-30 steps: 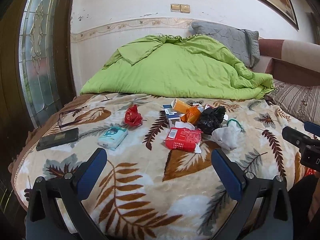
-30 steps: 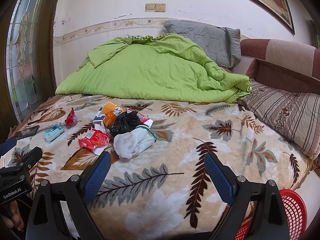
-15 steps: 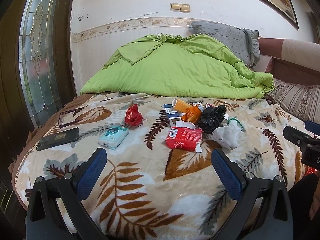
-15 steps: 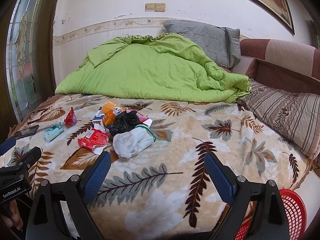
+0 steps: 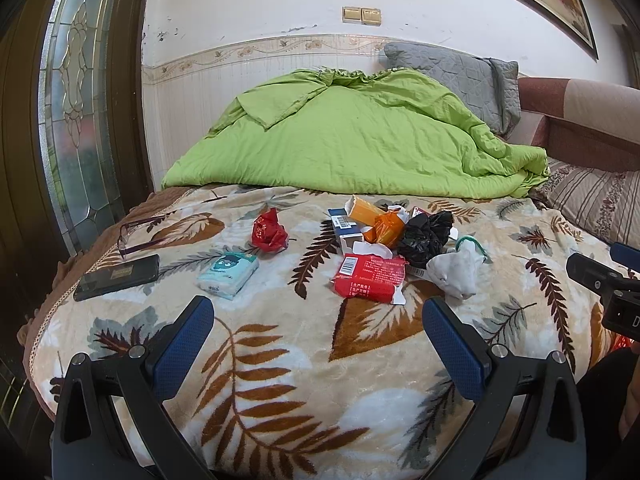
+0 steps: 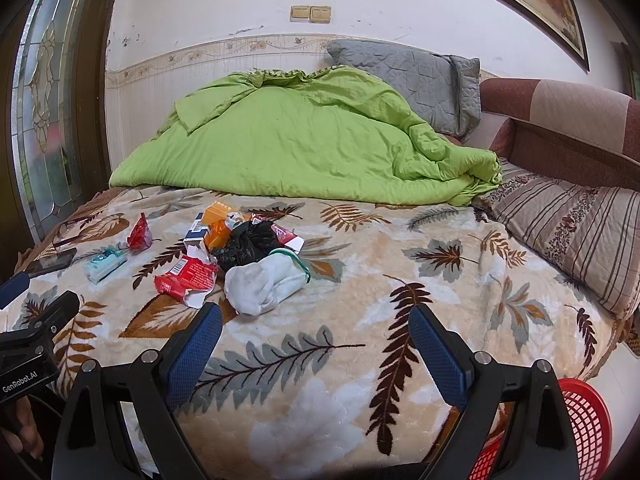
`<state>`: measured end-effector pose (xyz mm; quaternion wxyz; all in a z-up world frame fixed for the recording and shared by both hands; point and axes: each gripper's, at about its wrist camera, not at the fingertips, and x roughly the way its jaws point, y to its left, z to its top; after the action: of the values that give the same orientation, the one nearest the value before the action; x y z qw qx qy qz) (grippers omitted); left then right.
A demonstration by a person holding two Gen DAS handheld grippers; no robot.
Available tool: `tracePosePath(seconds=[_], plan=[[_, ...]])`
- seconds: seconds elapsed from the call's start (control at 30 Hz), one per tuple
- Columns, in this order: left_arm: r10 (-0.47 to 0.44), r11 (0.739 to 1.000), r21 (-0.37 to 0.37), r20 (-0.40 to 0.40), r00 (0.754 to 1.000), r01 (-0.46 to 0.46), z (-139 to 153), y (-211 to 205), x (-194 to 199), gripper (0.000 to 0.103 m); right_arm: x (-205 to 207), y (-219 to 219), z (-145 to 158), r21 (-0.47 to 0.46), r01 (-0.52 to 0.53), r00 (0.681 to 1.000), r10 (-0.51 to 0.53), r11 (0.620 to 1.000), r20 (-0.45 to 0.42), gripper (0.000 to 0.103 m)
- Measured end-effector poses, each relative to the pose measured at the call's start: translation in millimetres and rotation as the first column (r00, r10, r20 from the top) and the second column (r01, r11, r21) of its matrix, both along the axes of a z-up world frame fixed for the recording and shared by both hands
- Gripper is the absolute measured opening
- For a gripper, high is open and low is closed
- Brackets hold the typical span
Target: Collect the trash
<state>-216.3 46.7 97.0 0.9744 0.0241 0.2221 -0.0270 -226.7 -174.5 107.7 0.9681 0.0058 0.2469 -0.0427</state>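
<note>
Trash lies in a heap on the leaf-patterned blanket: a red packet [image 5: 370, 277] [image 6: 185, 277], a black plastic bag [image 5: 425, 234] [image 6: 246, 245], a white crumpled sock-like bundle [image 5: 456, 270] [image 6: 262, 282], orange wrappers [image 5: 380, 222] [image 6: 218, 224], a blue-white box [image 5: 346, 230] and a crumpled red wrapper [image 5: 269, 234] [image 6: 139, 234]. My left gripper [image 5: 318, 326] is open, short of the pile, over the blanket's near edge. My right gripper [image 6: 316, 334] is open too, right of the pile. Both hold nothing.
A light-blue tissue pack [image 5: 228, 274], a black phone [image 5: 116, 277] and eyeglasses [image 5: 134, 234] lie left of the trash. A green duvet [image 5: 352, 144] and grey pillow [image 6: 412, 76] fill the back. A red basket [image 6: 576, 424] stands on the floor at lower right. A striped pillow [image 6: 572, 224] lies right.
Almost nothing: the views have shifted very slightly, and both grippers remain open in the same place.
</note>
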Motion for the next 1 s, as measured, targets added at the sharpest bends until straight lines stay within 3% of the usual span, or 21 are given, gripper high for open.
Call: tracePosePath(seconds=[0.3,0.57,0.73,0.87,1.0], plan=[[0.002,0.999,-0.04,-0.038,0.999,-0.004,-3,15,6,0.103,-2,-9,-3,0.036,-0.018,1.0,0.019,0.999,-0.022,0.096],[-0.012,0.992,-0.125,-0.208,0.978,-0.014,-12,38,33,0.102,23,-3,-10,0.158,-0.127,0.985,0.144,0.979,-0.099,0.095],[-0.026,0.979,-0.201,-0.274,0.961,-0.031,-18,57,46,0.081,67,-5,-30,0.355,-0.143,0.95,0.228,0.924,-0.211,0.093],[-0.011,0.97,-0.237,-0.289,0.957,-0.06,-15,73,59,0.08,113,-16,-48,0.496,-0.043,0.926,0.221,0.867,-0.305,0.088],[0.031,0.976,-0.199,-0.271,0.962,-0.087,-3,88,75,0.081,158,-19,-61,0.583,0.032,0.898,0.232,0.812,-0.373,0.086]])
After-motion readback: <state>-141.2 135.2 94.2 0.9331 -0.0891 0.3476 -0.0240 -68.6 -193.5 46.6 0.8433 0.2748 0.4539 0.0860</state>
